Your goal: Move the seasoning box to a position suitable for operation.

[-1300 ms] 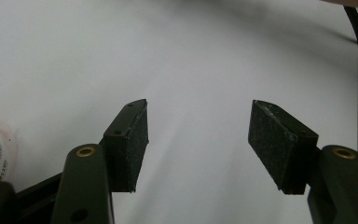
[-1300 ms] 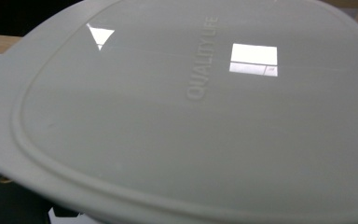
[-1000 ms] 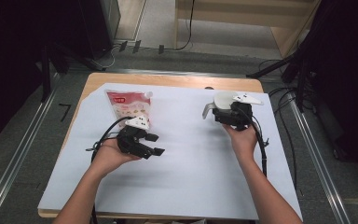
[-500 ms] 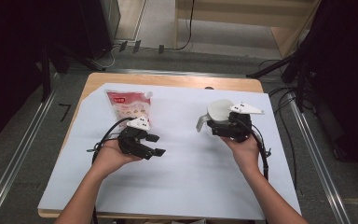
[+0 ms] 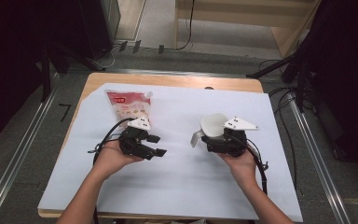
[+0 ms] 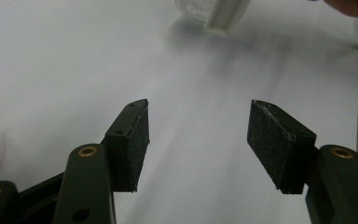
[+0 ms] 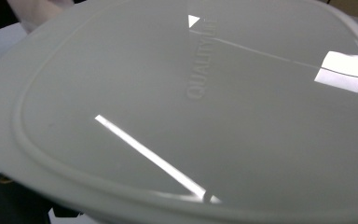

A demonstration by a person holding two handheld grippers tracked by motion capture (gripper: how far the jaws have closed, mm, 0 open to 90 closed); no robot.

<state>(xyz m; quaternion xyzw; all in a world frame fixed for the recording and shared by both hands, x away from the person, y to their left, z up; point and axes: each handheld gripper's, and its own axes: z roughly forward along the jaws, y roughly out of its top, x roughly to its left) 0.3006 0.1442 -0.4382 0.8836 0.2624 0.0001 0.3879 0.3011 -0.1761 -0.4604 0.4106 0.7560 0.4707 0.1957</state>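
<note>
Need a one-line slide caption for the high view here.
Right gripper holds a white container over the white sheet; open left gripper beside a snack pouch.

White plastic scoop-like container point(image 5: 212, 127), smooth, embossed "QUALITY" lettering, tilted, held off the white sheet point(image 5: 182, 186), right of centre.

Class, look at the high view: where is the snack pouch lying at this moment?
The snack pouch lies flat at the far left of the white sheet, just beyond the left gripper.
</note>
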